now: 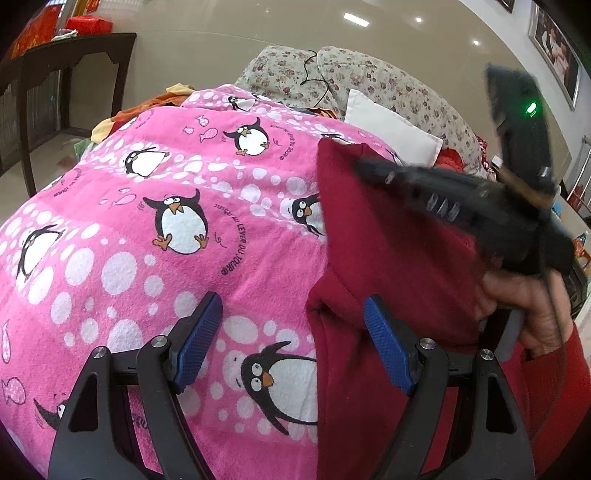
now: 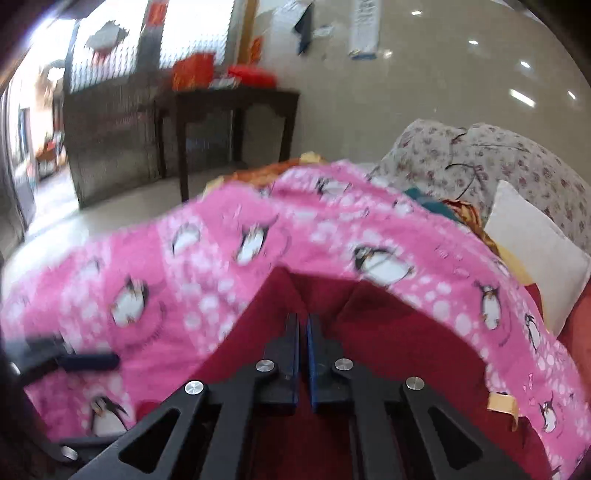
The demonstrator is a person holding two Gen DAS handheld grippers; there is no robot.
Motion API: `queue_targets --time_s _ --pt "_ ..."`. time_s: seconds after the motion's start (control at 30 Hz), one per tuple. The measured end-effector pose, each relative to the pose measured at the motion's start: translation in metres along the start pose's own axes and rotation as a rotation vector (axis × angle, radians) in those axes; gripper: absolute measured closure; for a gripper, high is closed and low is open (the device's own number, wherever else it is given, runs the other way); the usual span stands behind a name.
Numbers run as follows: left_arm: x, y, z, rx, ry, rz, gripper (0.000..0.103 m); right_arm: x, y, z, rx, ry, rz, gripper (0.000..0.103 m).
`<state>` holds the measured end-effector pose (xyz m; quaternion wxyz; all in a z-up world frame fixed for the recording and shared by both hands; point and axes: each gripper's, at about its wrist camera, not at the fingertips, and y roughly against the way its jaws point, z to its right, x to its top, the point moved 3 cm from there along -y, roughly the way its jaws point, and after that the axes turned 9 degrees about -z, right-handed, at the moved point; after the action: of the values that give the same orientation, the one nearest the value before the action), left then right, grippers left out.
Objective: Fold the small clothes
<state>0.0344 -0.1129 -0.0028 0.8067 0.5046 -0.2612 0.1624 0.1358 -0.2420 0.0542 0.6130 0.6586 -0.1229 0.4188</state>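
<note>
1. Two tools are in view: the left tool (image 1: pixel 291 343) and the right tool (image 2: pixel 303 354), each with blue pads on black fingers
2. One dark red garment (image 1: pixel 388 258) lies on one pink penguin-print blanket (image 1: pixel 147 229); one white pillow (image 1: pixel 391 125) and one floral cushion (image 1: pixel 369 77) sit behind them, and one dark wooden side table (image 1: pixel 70 51) stands further back with red boxes (image 1: pixel 88 24) on top
3. In the left wrist view the garment lies to the right on the blanket, its left edge running between the left tool's two fingers; the right-hand finger sits over the red cloth, the left-hand finger over the pink blanket
4. The left tool is spread wide and grips nothing
5. The right tool appears blurred in the left wrist view, above the garment's upper part, with the person's right hand (image 1: pixel 532 314) on its handle
6. In the right wrist view the red garment fills the space in front of and under the right tool, with the blanket arching behind it
7. The right tool's pads are pressed nearly together, with only a thin slit between them; whether cloth is pinched there cannot be told
</note>
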Motion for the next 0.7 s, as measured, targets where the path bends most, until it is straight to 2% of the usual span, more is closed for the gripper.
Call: queue_targets --time_s 0.1,0.13,0.2,0.27,0.33,0.43,0.5,0.6,0.63,0.67,0.7 --pt "0.000 0.000 -0.001 -0.001 -0.001 0.000 0.023 0.000 -0.027 0.005 -0.013 -0.066 -0.033 0.100" --pt "0.000 0.000 -0.001 -0.001 0.000 0.000 0.023 0.000 -0.032 0.003 -0.029 -0.066 -0.020 0.100" --pt "0.000 0.001 -0.001 -0.005 0.001 0.001 0.023 -0.001 -0.024 0.000 -0.049 -0.060 -0.011 0.098" --pt "0.001 0.002 -0.002 -0.010 0.002 0.006 0.023 -0.008 0.001 0.000 -0.038 -0.063 -0.050 0.092" --pt "0.001 0.004 -0.001 -0.013 -0.001 0.014 0.023 -0.024 0.032 0.006 -0.062 -0.066 -0.041 0.084" --pt "0.000 0.020 0.008 -0.002 -0.037 0.068 0.023 -0.075 0.089 0.042 -0.131 -0.173 -0.042 0.076" --pt "0.001 0.032 0.020 0.020 -0.071 0.096 0.023 -0.112 0.121 0.077 -0.209 -0.281 -0.065 0.064" --pt "0.007 0.037 0.042 -0.040 -0.096 0.061 0.023 -0.165 0.171 0.133 -0.472 -0.407 -0.060 0.055" --pt "0.011 0.036 0.052 -0.041 -0.118 0.053 0.023 -0.175 0.179 0.145 -0.528 -0.435 -0.062 0.052" --pt "0.014 0.033 0.056 -0.027 -0.131 0.050 0.023 -0.187 0.184 0.159 -0.568 -0.473 -0.075 0.045" --pt "0.018 0.028 0.064 0.005 -0.150 0.045 0.023 -0.194 0.183 0.169 -0.560 -0.497 -0.089 0.044"
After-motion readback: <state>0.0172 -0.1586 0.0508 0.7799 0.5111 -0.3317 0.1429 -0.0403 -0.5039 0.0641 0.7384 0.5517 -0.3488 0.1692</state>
